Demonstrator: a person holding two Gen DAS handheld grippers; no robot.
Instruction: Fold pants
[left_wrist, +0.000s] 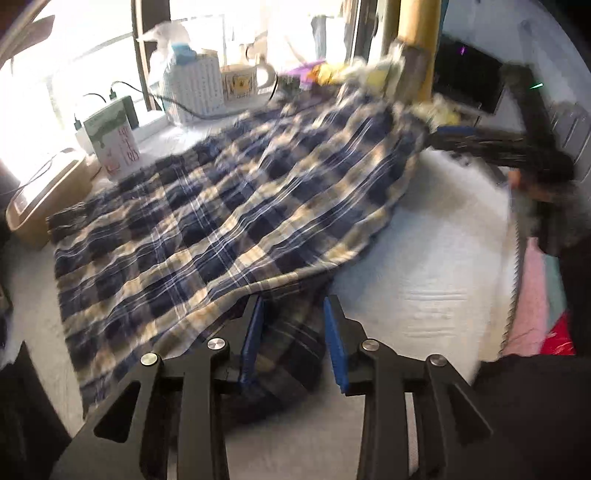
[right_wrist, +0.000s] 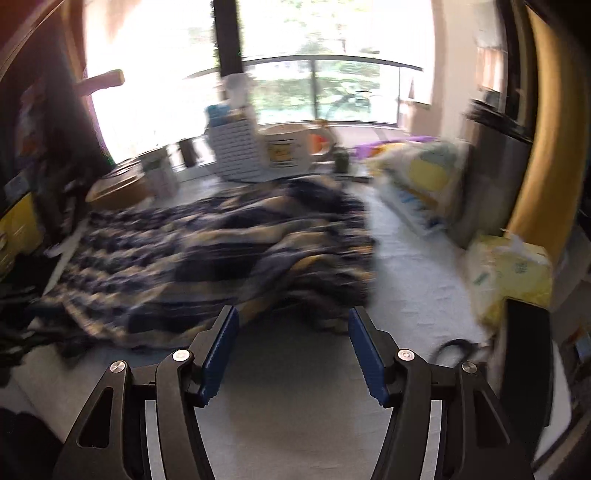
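Pants (left_wrist: 207, 206) lie spread on the white table (left_wrist: 424, 258), plaid, already doubled over once by the look of it; near corner bunched and dark between my left gripper (left_wrist: 293, 306) pads. Left jaws stand narrow-to-mid, cloth sits in the gap but the pads (left_wrist: 255, 332) don't seem to press it, so I read that as released, not gripped. Right gripper (right_wrist: 293, 325) is clear of the pants, jaws wide, nothing between them, only bare table under. Right view is smeared, edge detail of the pants (right_wrist: 221, 251) hard to read.

Step in hand, my guess: let-go after a fold, then set up the next one.

How to do it well:
- Lift left straight off so the pad doesn't drag the corner back open.
- Check the hem near the left gripper: it looks rumpled, flatten before regripping.
- Next grip: take both layers at the edge, not just the top one, or the fold splits.
- Right should take the matching corner on the far right side of the pants, level with left, so the fold line runs straight.
- Keep low over the table; mug (left_wrist: 242, 83) and basket (left_wrist: 192, 92) stand close behind the far edge, carton (left_wrist: 114, 144) just beside the left edge.
- Don't sweep cloth into them.
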